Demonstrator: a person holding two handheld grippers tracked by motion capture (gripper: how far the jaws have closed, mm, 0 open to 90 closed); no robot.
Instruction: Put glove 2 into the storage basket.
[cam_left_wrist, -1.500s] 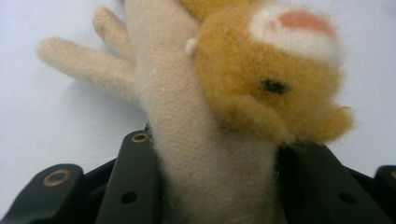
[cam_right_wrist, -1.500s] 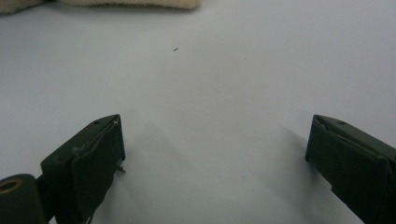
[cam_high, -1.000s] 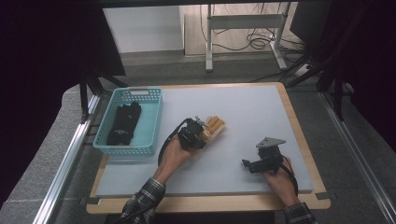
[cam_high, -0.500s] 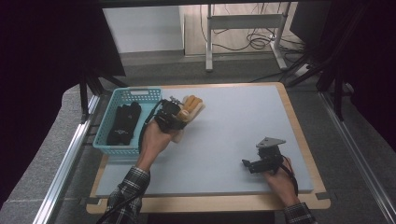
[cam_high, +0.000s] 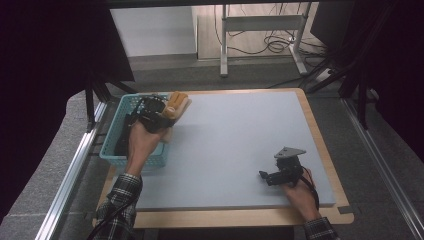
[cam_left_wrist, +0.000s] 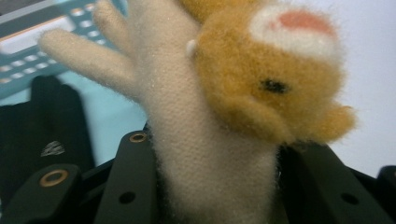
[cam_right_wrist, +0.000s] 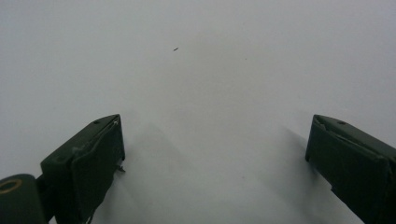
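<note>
Plush glove (cam_left_wrist: 205, 140), cream with orange bear-like head, clamped between jaws of left gripper (cam_high: 159, 113), held above right rim of teal basket (cam_high: 111, 150). Black gloves (cam_left_wrist: 44, 121) already inside. Risk: fuzzy fabric snags on rim, or release too early drops glove beside basket. Right gripper (cam_high: 266, 177) wide open, holding nothing, well right of basket.

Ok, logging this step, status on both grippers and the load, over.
Left gripper shut on plush glove, held at the teal basket's near corner. Right gripper open, empty, low over the mat. Black gloves already in basket.
</note>
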